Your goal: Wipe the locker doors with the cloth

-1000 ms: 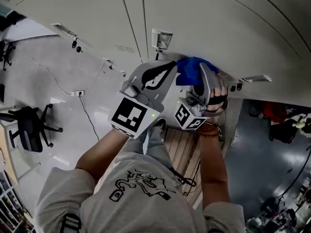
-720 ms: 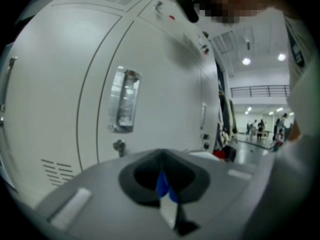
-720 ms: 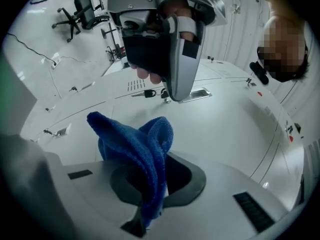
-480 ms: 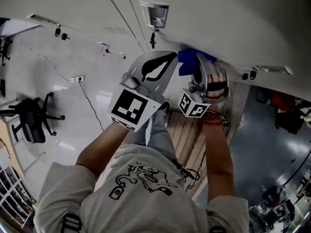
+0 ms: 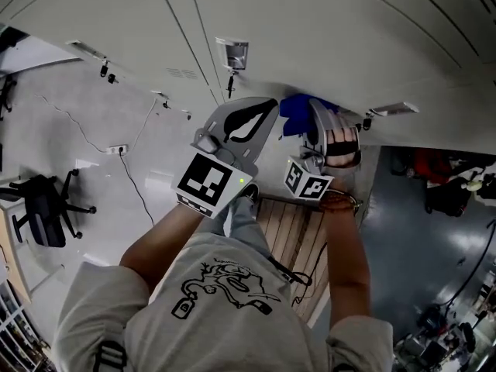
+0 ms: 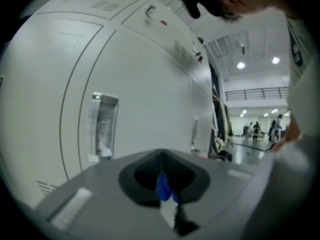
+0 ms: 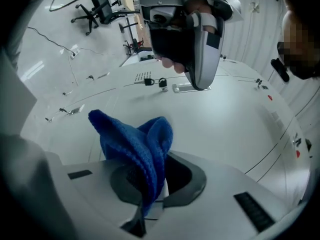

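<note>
The pale grey locker doors [image 5: 325, 29] fill the top of the head view. A blue cloth [image 5: 297, 113] is pressed against one door, just right of a door handle [image 5: 235, 55]. My right gripper [image 5: 316, 108] is shut on the cloth, which bunches out of the jaws [image 7: 134, 139] in the right gripper view. My left gripper [image 5: 262, 108] hangs close beside it on the left, jaws shut with nothing held, tip near the door. The left gripper [image 6: 162, 174] faces the door [image 6: 150, 74] and a clear label holder [image 6: 102, 124].
Small padlocks [image 7: 154, 82] hang on the locker latches. A wooden pallet [image 5: 291, 231] lies under the person's feet. An office chair [image 5: 43, 208] and a floor cable [image 5: 132, 173] are on the left. Dark gear [image 5: 449, 192] sits at the right.
The right gripper has slid the cloth a little along the door, away from the handle. The left gripper stayed beside it, and the head camera shifted slightly.
</note>
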